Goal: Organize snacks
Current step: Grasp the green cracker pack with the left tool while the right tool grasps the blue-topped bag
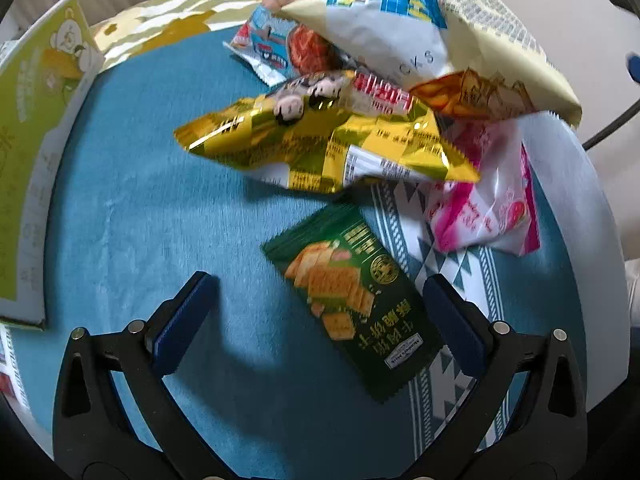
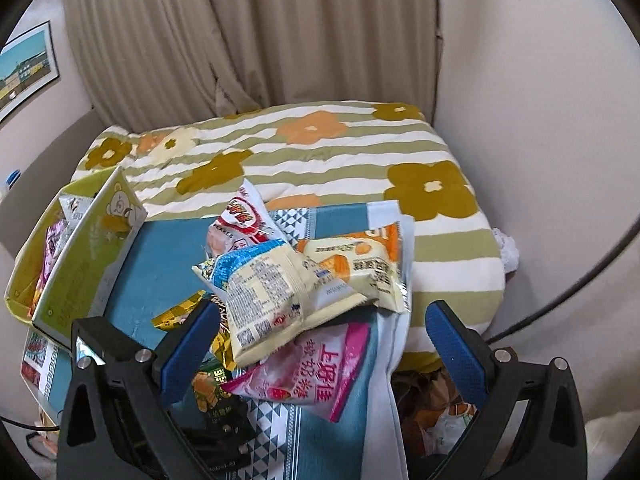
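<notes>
A heap of snack packets lies on a teal cloth. In the left wrist view a dark green cracker packet lies flat between the fingers of my open, empty left gripper, which hovers just above it. Beyond it lie a gold packet, a pink packet and a cream and blue bag. In the right wrist view my right gripper is open and empty above the cream and blue bag and the pink packet. The green packet shows beneath its left finger.
A green cardboard box holding several packets stands at the left; its flap shows in the left wrist view. A flowered striped quilt lies behind the cloth, with curtains and a wall beyond. The cloth's white edge drops off at the right.
</notes>
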A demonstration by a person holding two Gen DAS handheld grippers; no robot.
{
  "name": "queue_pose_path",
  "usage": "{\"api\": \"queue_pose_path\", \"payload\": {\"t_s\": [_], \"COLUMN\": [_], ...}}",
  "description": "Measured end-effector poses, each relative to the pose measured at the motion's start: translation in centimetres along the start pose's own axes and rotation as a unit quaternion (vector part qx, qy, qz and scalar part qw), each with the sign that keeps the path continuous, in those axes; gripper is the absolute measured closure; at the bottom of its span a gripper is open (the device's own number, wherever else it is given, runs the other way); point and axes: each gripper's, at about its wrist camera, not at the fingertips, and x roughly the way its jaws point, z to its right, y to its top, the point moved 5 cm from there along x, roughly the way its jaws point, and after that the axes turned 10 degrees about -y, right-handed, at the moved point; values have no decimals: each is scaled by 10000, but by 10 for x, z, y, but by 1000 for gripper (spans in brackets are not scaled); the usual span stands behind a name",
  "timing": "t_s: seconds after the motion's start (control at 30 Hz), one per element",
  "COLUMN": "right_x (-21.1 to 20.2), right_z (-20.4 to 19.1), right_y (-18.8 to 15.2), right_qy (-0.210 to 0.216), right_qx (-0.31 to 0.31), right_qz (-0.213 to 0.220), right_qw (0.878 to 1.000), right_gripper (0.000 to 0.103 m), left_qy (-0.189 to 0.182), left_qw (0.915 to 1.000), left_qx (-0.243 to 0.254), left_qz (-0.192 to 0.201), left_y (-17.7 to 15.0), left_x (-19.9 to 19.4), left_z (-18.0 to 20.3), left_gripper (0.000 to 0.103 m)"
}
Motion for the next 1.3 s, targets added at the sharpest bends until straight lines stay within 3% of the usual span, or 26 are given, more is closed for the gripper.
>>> {"api": "queue_pose_path", "payload": {"t_s": [0.3, 0.57, 0.8, 0.83, 0.93, 1.3], "right_x": [26, 47, 66, 70, 75, 92], "right_z": [-20, -35, -40, -40, -42, -58], "right_y": [12, 17, 13, 13, 13, 7], "right_qy": [484, 623, 809, 834, 949, 1049], "right_qx": [-582, -1092, -1402, -1409, -1444, -1792], "right_qz": [-175, -359, -618, -653, -693, -837], "right_qw": [9970, 9914, 9849, 9843, 9825, 9746], "right_gripper": [1, 1, 1, 1, 1, 1], "left_qy": [95, 94, -39, -66, -133, -329], "left_qw": [9998, 9983, 9964, 9961, 9942, 9947], "left_qx": [41, 547, 814, 850, 1038, 936], "left_qz": [-158, -176, -225, -239, -235, -265], "left_y": [-15, -9, -9, -8, -7, -4], "left_x": [-13, -12, -11, -12, -14, -17], "left_z": [-34, -22, -8, -7, 1, -9], "left_gripper": [2, 21, 31, 34, 60, 62]}}
